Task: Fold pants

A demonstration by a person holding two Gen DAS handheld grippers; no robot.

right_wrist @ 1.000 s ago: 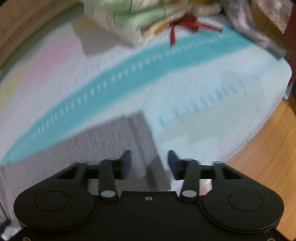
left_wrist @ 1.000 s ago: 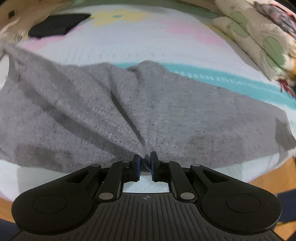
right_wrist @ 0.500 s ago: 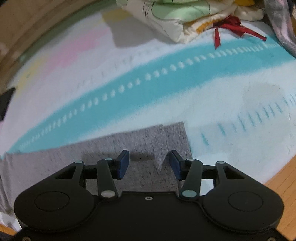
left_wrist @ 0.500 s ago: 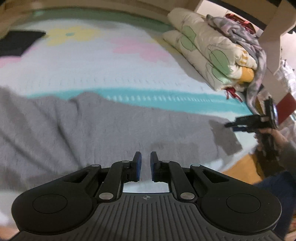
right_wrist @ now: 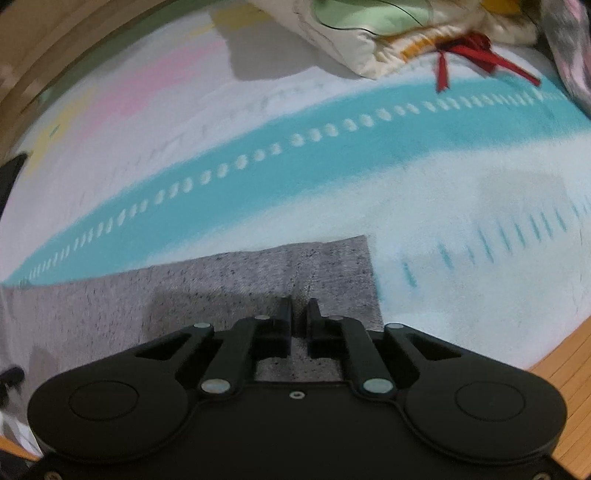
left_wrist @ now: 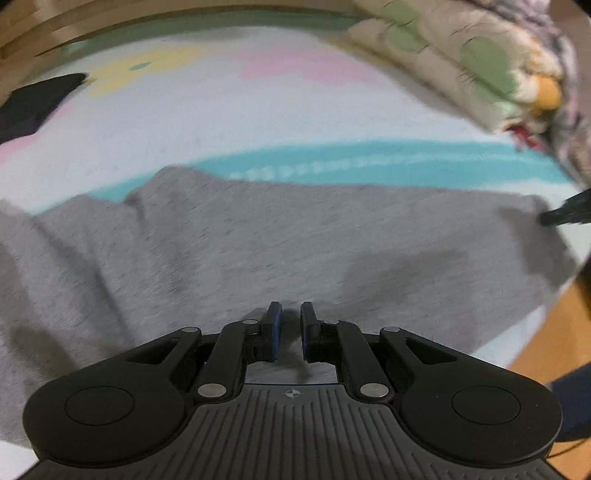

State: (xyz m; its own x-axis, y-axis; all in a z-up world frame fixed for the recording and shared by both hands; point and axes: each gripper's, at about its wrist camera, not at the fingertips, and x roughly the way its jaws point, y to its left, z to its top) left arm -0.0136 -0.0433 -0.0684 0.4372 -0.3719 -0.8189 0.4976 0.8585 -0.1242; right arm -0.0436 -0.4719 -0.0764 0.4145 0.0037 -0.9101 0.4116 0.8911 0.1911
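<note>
While the heathered grey knit pants [left_wrist: 295, 236] lie spread flat on the pastel bedsheet w/ turquoise stripe [right_wrist: 295, 155], their long axis runs left-right across both views, roughly parallel to that stripe. Right gripper [right_wrist: 298, 314] sits over the squared cuff end [right_wrist: 332, 273], fingers narrowed to a slim gap w/ fabric between them; looks like a pinch on the cuff, tho can't confirm the pads actually bite. Left gripper [left_wrist: 291, 319] is over the mid-leg/near edge, fingers also close-set, cloth directly below; grip unclear. Judging from this, next move turns on carrying the cuff along the long axis toward the left, waist side. Right hand is nearer the cuff, so it leads. Folded cream quilt [right_wrist: 388, 33] sits well apart at the back.
</note>
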